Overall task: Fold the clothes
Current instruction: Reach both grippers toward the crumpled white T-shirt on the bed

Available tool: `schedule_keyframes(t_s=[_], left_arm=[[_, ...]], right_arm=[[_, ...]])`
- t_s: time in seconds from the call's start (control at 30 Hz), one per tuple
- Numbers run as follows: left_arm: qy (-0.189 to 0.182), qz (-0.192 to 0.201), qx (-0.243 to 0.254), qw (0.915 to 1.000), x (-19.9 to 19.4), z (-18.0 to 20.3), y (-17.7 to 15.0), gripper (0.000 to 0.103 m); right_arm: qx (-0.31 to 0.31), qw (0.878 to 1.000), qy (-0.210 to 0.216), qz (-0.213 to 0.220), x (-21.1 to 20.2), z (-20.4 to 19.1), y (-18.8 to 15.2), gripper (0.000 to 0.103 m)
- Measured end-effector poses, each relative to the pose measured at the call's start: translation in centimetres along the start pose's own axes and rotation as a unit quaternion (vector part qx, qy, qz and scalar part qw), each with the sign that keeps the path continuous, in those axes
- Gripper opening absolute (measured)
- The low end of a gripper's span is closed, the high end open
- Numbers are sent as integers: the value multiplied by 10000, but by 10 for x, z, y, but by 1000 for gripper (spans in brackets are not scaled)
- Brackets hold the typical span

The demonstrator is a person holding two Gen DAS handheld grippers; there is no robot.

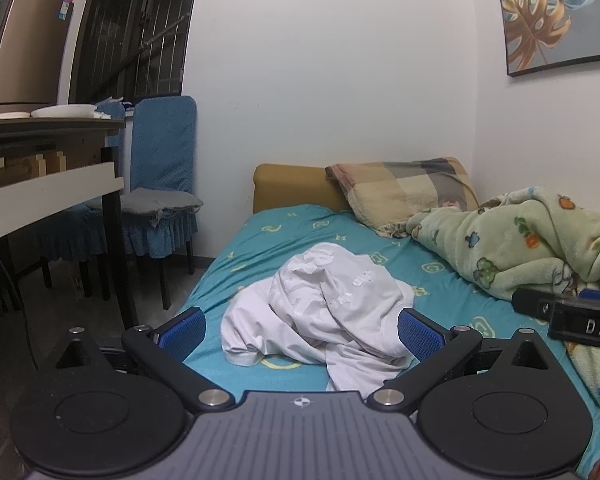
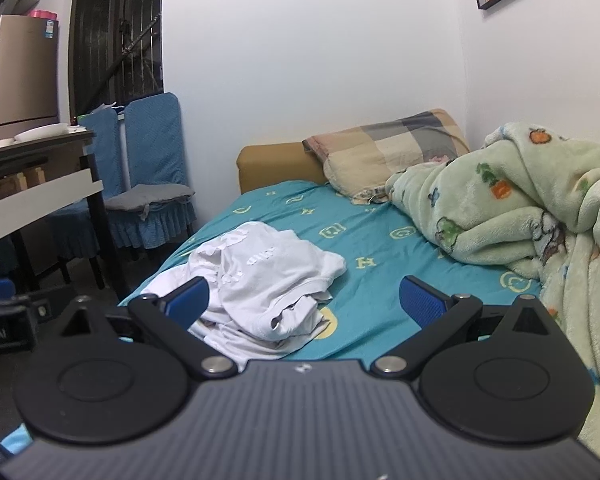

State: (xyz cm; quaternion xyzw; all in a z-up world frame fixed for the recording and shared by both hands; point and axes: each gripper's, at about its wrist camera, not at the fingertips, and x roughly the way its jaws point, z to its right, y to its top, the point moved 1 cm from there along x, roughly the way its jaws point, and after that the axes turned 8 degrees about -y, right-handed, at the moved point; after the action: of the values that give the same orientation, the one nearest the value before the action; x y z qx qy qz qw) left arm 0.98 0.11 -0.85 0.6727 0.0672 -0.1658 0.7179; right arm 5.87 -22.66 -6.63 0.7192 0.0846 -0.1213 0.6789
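L gripper (image 1: 302,330): we hold it low and near, tipped a bit downward toward the far end. Jaws spread full wide, nothing pinched. Blue ribbed pads (image 1: 182,330) face each other across the gap; black finger links angle out from the grey body, pivot pins showing.

R gripper (image 2: 306,300): same pose, slight downward tilt, jaws at widest, pads (image 2: 422,300) bare, nothing gripped.

Relative pos.: we carry the two side by side, apart, not touching. R unit's black side shows at right edge of L wrist view; L unit's side shows at left edge of R wrist view.

Hands: not clearly visible in either view.
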Motion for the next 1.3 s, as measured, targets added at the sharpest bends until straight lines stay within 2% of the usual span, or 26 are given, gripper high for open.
schedule_keyframes(t_s=[0.1,0.2,0.23,0.37,0.5,0.67,0.83,0.97,1.07,1.17,1.23,1.27,1.3], left_arm=[[24,-21,6,10000,2,2,-1,103],[27,-54,1,10000,6,4,-2,103],[23,-76,-5,10000,7,4,-3,103],[514,102,6,9986,7,4,-2,103],[412,-66,-53,9991,16,7,4,103],[267,-502,416,9975,49,40,11,102],[-228,-1003,563,9931,105,82,16,101],[-542,-1351,503,9881,163,110,6,101],[-552,-1552,459,9853,213,122,-12,100],[-307,-1756,647,9819,259,124,-37,95],[-100,-1860,900,9784,280,122,-53,86],[-27,-1882,1025,9768,288,120,-58,73],[24,-1882,1147,9754,293,117,-62,65]], right_arm=[[-74,9997,-182,142,0,-2,5,103],[-73,9975,-440,557,-7,-5,15,103],[9,9972,-415,624,-8,-4,22,103],[530,9950,-296,787,-7,4,50,103],[1064,9889,-268,1007,1,14,85,103],[1422,9832,32,1141,13,49,117,103],[2053,9741,-113,941,29,105,100,103],[2170,9725,-624,568,47,133,67,103],[1951,9770,-799,311,67,137,42,103],[2002,9764,-794,-150,95,139,30,103],[2170,9732,-743,-194,108,139,28,103],[2165,9734,-730,-170,113,136,26,103],[2132,9742,-724,-154,118,132,25,103]])
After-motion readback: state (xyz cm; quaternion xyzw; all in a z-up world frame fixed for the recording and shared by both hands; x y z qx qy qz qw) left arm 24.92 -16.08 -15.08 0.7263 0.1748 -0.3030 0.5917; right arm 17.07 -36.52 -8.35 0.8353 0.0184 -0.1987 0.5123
